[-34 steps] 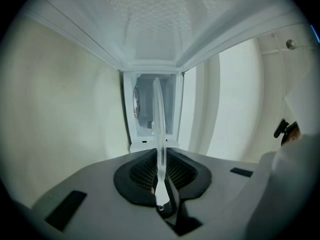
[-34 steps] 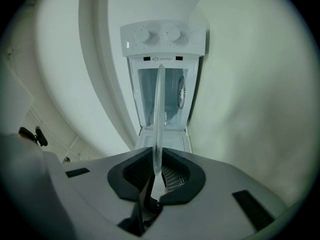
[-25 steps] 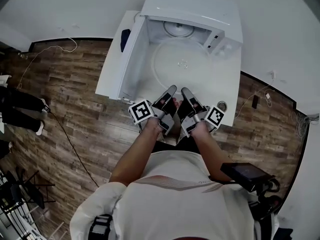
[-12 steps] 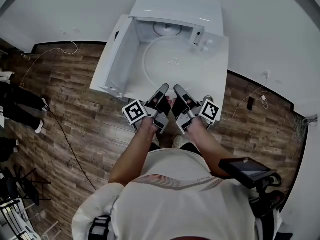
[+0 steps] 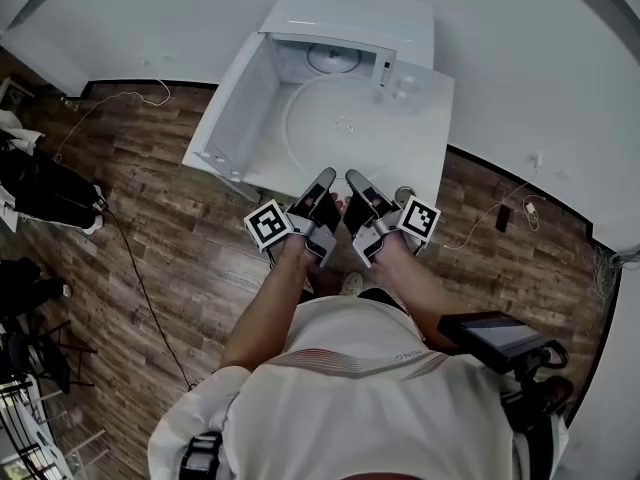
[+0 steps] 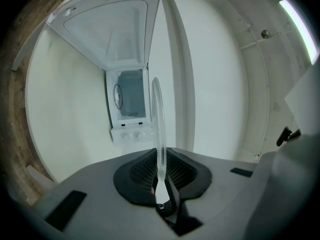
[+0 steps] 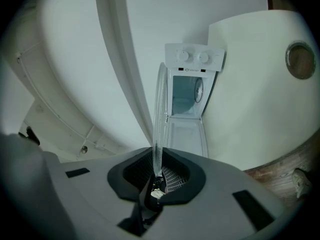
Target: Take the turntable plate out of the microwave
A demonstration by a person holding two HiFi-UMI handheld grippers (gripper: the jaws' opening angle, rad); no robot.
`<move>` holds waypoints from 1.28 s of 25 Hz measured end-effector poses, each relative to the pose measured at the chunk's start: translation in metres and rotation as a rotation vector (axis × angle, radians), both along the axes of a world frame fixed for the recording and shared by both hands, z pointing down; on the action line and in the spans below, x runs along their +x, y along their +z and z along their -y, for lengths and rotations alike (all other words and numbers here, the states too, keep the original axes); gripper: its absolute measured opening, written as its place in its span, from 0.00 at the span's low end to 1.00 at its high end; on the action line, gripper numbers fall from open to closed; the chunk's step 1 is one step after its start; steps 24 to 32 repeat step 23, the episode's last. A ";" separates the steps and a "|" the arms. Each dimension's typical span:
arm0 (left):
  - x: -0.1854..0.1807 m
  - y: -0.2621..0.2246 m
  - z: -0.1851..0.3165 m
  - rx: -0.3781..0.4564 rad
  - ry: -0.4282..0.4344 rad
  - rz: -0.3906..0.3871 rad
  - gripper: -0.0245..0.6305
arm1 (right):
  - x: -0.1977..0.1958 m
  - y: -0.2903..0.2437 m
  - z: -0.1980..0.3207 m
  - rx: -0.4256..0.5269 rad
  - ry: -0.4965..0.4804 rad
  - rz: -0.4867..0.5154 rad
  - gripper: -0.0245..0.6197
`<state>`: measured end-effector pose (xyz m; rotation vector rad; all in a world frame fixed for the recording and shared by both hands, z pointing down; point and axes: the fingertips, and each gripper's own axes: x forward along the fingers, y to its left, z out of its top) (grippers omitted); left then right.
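The clear glass turntable plate point(image 5: 345, 123) is outside the microwave point(image 5: 345, 23) and held level over the white table point(image 5: 432, 108). My left gripper point(image 5: 322, 188) is shut on the plate's near rim, and my right gripper point(image 5: 358, 190) is shut on the same rim just beside it. In the left gripper view the plate point(image 6: 159, 126) shows edge-on as a thin clear strip running into the left gripper point(image 6: 161, 184). The right gripper view shows the plate edge point(image 7: 159, 116) pinched in the right gripper point(image 7: 155, 176). The microwave cavity point(image 6: 129, 101) stands open behind.
The microwave door point(image 5: 232, 108) is swung open to the left. A round cable hole point(image 5: 403, 196) sits at the table's near right corner. Cables point(image 5: 130, 258) trail over the wood floor, and dark objects point(image 5: 40, 193) stand at the far left.
Both grippers have drawn back from the microwave and risen with the plate held between them. The plate now sits farther from the cavity opening.
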<state>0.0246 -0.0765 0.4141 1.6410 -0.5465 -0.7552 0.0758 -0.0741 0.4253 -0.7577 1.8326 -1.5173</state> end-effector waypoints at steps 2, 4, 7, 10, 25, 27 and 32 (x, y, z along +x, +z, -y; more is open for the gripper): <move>-0.001 -0.002 -0.001 -0.001 -0.002 -0.004 0.12 | -0.001 -0.002 -0.001 0.000 -0.004 0.000 0.10; -0.006 -0.002 0.004 -0.005 0.004 -0.007 0.12 | -0.005 -0.004 0.004 -0.005 -0.001 -0.004 0.10; -0.010 -0.003 0.010 -0.005 0.018 -0.007 0.12 | -0.010 -0.006 0.010 -0.004 0.008 -0.012 0.10; 0.000 -0.005 -0.007 0.009 0.032 -0.001 0.12 | -0.001 -0.008 -0.009 0.006 0.016 -0.010 0.10; -0.022 0.004 0.043 -0.029 0.073 0.007 0.13 | -0.022 0.001 0.039 -0.039 0.051 -0.013 0.10; -0.022 0.004 0.043 -0.029 0.073 0.007 0.13 | -0.022 0.001 0.039 -0.039 0.051 -0.013 0.10; -0.022 0.004 0.043 -0.029 0.073 0.007 0.13 | -0.022 0.001 0.039 -0.039 0.051 -0.013 0.10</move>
